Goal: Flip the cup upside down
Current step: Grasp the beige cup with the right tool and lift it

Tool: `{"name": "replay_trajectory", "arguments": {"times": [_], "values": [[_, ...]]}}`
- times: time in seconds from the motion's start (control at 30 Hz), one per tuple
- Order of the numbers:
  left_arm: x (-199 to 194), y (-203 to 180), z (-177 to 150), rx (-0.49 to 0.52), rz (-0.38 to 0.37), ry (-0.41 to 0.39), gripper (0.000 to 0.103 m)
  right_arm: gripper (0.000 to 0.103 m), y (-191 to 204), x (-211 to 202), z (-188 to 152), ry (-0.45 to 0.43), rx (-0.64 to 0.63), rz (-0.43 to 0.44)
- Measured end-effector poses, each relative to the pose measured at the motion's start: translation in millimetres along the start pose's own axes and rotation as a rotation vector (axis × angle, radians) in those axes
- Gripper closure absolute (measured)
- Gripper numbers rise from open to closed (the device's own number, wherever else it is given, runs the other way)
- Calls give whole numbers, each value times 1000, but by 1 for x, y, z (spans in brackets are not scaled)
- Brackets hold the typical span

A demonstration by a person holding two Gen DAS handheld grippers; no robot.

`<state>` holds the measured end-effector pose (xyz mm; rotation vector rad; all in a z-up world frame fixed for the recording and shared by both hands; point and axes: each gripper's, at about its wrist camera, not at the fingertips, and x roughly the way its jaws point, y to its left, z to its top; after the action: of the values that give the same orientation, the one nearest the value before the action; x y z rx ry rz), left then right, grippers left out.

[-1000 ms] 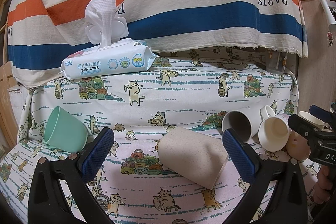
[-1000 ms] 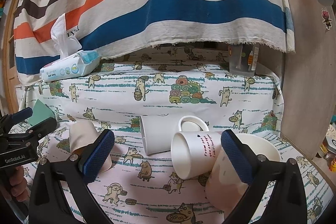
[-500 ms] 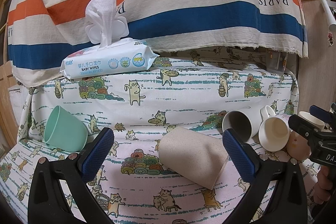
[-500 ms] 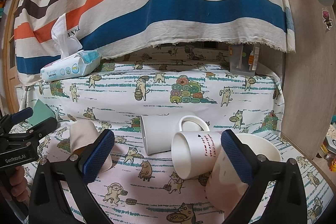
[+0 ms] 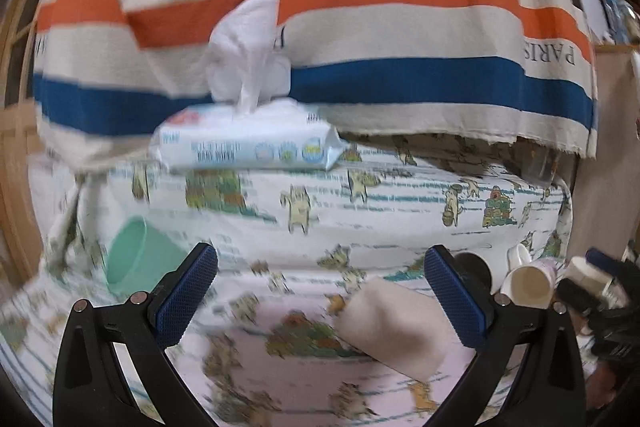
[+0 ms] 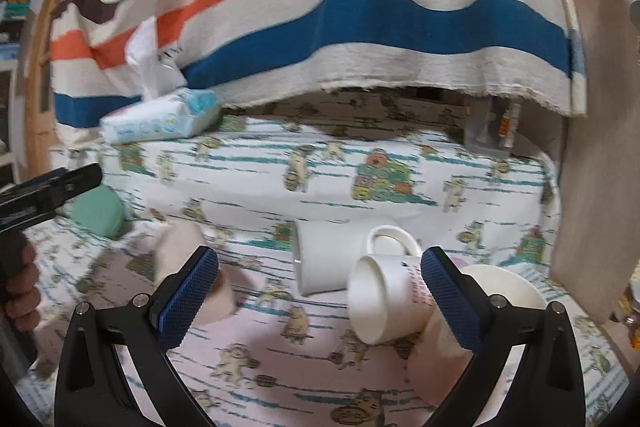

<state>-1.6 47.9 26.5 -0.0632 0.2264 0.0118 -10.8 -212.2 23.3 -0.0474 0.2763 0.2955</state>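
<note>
Between the spread jaws of the left gripper (image 5: pixel 320 291), a beige cup (image 5: pixel 390 331) lies on its side on the cat-print cloth (image 5: pixel 400 195).
Close across its body before turning it rim-down; the right gripper (image 6: pixel 318 291), also wide and empty, hangs over white mugs (image 6: pixel 384 297) right of that cup.

The striped cloth (image 6: pixel 360 7) bore the word "PARIS", printed upside down near its right edge. Red lettering ran along the mug (image 6: pixel 390 301) below it, and the wipes pack's (image 5: pixel 248 143) print was too blurred to read.
</note>
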Motion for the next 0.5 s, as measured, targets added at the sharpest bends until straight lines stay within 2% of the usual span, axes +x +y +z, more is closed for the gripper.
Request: {"name": "replay_trajectory", "arguments": {"times": [0.07, 0.1, 0.2, 0.27, 0.3, 0.37, 0.43, 0.5], "values": [[1, 4, 1, 33, 46, -8, 0, 1, -6, -7, 5, -35, 39, 10], [2, 9, 2, 12, 47, 4, 0, 1, -8, -9, 8, -43, 59, 12], [1, 22, 7, -74, -6, 21, 0, 1, -2, -5, 19, 1, 33, 63], [-5, 24, 10, -83, -8, -1, 0, 1, 9, 2, 28, 58, -32, 138], [-9, 24, 11, -80, -2, -16, 0, 1, 17, 9, 34, 120, -81, 240], [-13, 25, 13, -89, -7, -31, 0, 1, 30, 15, 40, 181, -138, 379], [-14, 26, 14, -104, -28, -29, 0, 1, 43, 21, 46, 183, -192, 422], [-13, 26, 15, -103, -27, -23, 0, 1, 53, 36, 50, 233, -188, 457]]}}
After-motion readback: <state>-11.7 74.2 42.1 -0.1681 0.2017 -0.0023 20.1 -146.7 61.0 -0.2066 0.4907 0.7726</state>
